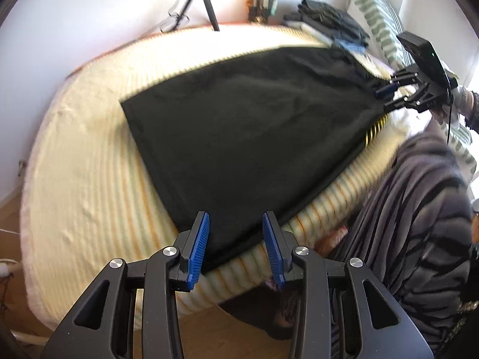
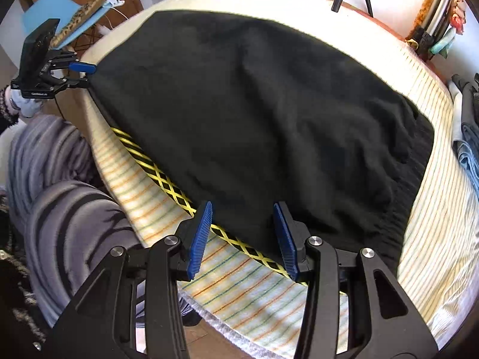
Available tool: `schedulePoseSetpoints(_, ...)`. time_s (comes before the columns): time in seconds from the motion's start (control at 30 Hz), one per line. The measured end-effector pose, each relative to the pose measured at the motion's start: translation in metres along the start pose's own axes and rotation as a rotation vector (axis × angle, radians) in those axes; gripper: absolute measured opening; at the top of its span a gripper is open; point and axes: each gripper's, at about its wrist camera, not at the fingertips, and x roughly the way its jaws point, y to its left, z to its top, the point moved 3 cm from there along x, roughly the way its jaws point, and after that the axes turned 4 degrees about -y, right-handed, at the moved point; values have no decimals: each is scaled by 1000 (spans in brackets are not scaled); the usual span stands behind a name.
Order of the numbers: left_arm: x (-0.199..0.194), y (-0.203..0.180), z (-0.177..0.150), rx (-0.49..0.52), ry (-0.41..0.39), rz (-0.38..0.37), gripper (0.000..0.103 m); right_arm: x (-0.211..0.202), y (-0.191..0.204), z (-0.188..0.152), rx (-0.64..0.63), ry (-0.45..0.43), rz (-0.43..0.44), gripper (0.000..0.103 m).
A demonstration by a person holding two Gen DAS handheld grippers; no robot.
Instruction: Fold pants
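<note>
— Both grippers, left gripper [image 1: 236,240] and right gripper [image 2: 244,233], have jaws spread, gripping nothing?
— Yes. Black pants [image 1: 239,125] lie flat on the striped bed [image 1: 89,179], near edge reaching between each pair of jaws.

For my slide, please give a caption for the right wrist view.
Open right gripper at the yellow-trimmed edge of black fabric pants on a striped bed.
</note>
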Motion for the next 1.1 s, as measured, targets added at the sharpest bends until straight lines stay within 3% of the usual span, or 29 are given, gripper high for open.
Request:
schedulePoseSetpoints(0.2, -4, 6, 59, 17, -93, 11, 35, -30, -17, 62, 2, -129, 31, 45)
schedulePoseSetpoints(0.33, 12, 7, 96, 38, -111, -12, 35, -23, -28, 117, -28, -172, 33, 46)
schedulePoseSetpoints(0.47, 30, 11, 124, 39, -120, -25, 35, 8, -32, 156, -79, -170, 45, 63)
schedulePoseSetpoints(0.73, 67, 22, 150, 40, -103, -44, 35, 83, -31, 180, -128, -86, 93, 62)
schedulePoseSetpoints(0.8, 73, 24, 156, 37, -101, -51, 35, 87, -25, 179, -150, -91, 105, 47)
schedulePoseSetpoints(0.83, 76, 23, 159, 37, -102, -54, 35, 88, -23, 178, -158, -91, 108, 30)
schedulePoseSetpoints(0.87, 78, 22, 162, 36, -103, -60, 35, 87, -20, 176, -167, -95, 109, 20)
schedulePoseSetpoints(0.97, 86, 17, 174, 37, -109, -85, 35, 81, -9, 167, -217, -129, 78, 11)
schedulePoseSetpoints(1.1, 99, 7, 190, 33, -104, -117, 35, 64, -4, 155, -253, -202, 28, 9)
